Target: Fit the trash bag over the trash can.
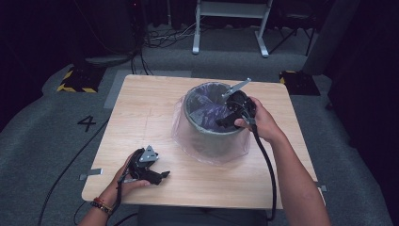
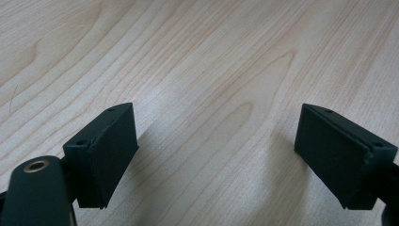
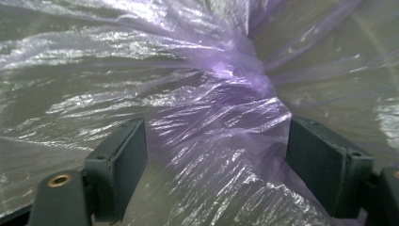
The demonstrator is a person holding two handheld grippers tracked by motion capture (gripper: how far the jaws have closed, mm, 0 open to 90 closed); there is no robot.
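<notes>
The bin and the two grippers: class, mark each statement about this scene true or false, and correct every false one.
1. The grey bin stands upright on the wooden table. True.
2. The purple plastic bag lines the bin and drapes over its outside. True.
3. The right gripper lies flat on the table away from the bin. False: it reaches into the bin's mouth, jaws apart with bag film between them.
4. The left gripper is clamped on the bag. False: it rests by the table's near left corner, jaws open over bare wood.
5. The bin has tipped onto its side. False: its open mouth faces up.
</notes>
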